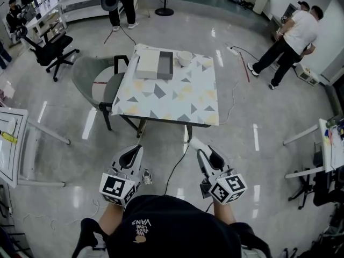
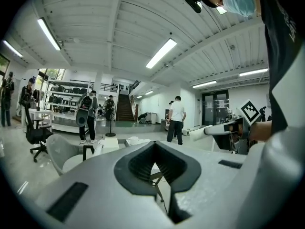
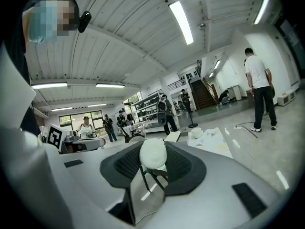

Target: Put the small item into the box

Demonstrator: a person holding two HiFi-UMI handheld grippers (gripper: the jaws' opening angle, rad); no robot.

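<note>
- I'm clenching the right gripper [image 3: 152, 148] on the small white item [image 3: 152, 155], pads squeezing its middle.
- It's looking rounded, soft and probably light, so a gentle squeeze should do.
- I'm holding the left gripper [image 2: 153, 144] closed and empty.
- The box [image 1: 156, 64] is sitting on the table [image 1: 177, 98], well ahead.

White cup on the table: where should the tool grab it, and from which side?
Probably the rim, from above. The white cup looks upright with its mouth up, so one jaw can go inside, one outside. Come at the side away from the grey box close beside it. Use the left tool; the right tool holds a small round white item.
</note>
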